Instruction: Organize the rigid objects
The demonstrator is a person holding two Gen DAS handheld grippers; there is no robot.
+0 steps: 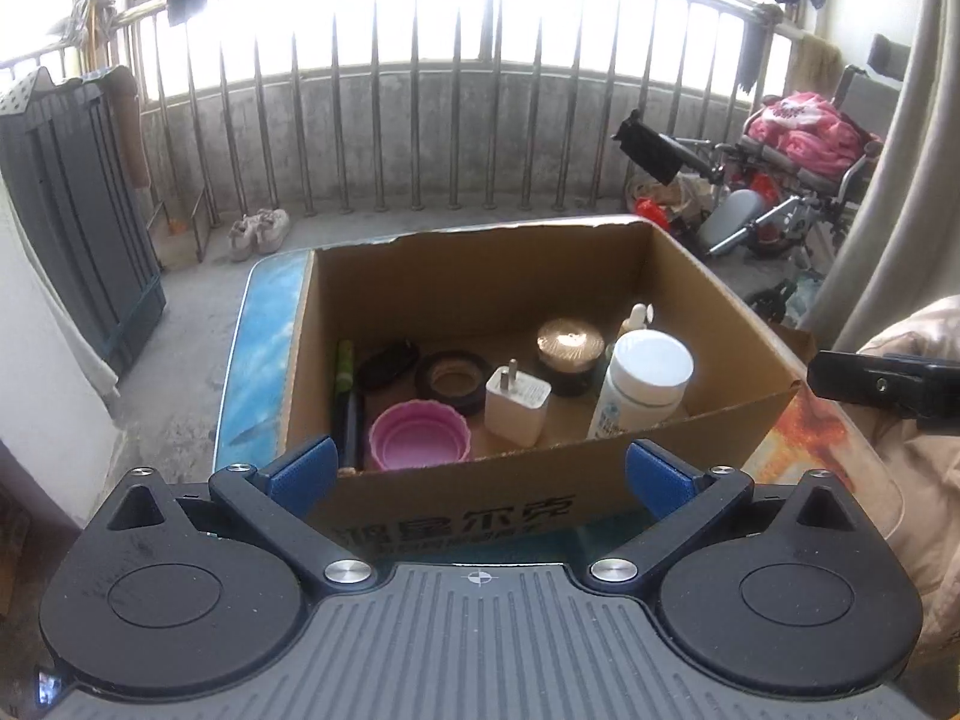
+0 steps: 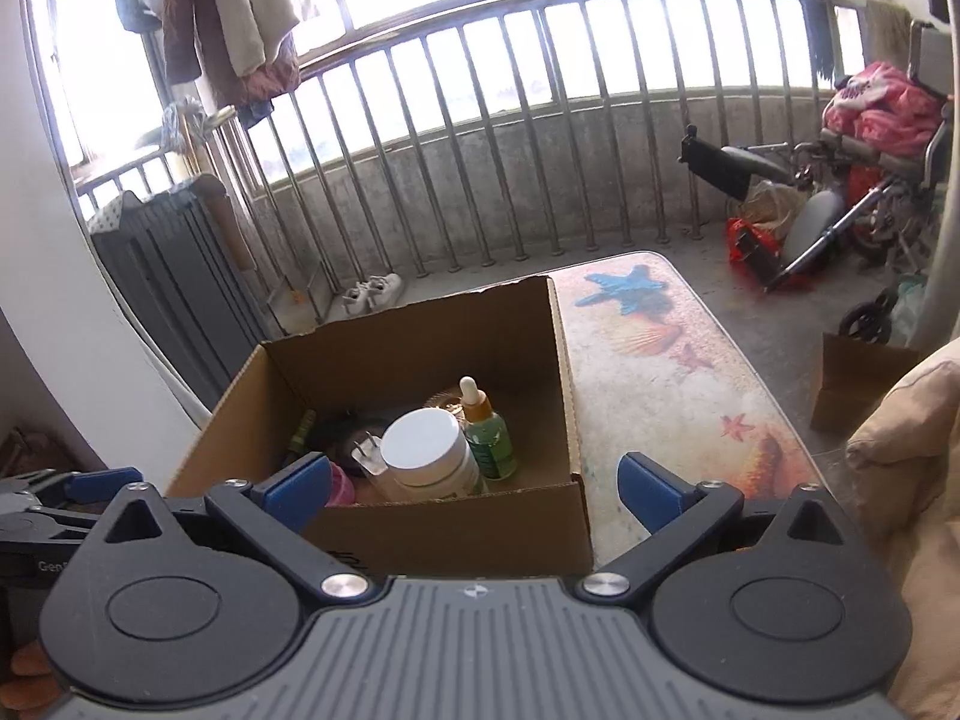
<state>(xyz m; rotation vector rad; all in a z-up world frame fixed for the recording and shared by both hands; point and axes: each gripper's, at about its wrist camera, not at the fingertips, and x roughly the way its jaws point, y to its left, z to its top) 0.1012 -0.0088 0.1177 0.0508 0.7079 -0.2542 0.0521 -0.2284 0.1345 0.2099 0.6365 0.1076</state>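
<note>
1. Left wrist view: the left gripper [image 1: 479, 471] hangs with its jaws spread wide and nothing between them, its blue fingertips [image 1: 305, 468] just short of the near wall of the cardboard box [image 1: 456, 513].
2. Straight ahead of this gripper, inside the box, lie the pink cap [image 1: 419, 435] nearest its left fingertip, the white charger plug [image 1: 517, 404] beyond it, and the black tape roll [image 1: 451, 383] farther back.
3. Ahead and to the right stands the white-capped bottle [image 1: 639, 384] — leaning against it from behind is the dropper bottle [image 1: 635, 324], with a round gold-topped jar [image 1: 569, 351] just left of them.
4. Along the box's left wall, ahead-left of the gripper, a dark pen-like stick [image 1: 346, 402] lies lengthwise.
5. Right wrist view: the right gripper [image 2: 477, 489] is likewise wide open and empty, hovering before the box's near right corner — its left fingertip overlaps the box, its right one hangs over the patterned desk [image 2: 672, 372].
6. Far right of the left gripper, part of the other tool shows at the frame's edge.
7. Beyond the desk, a metal railing [image 1: 414, 114] and a wheelchair [image 2: 870, 180].
</note>
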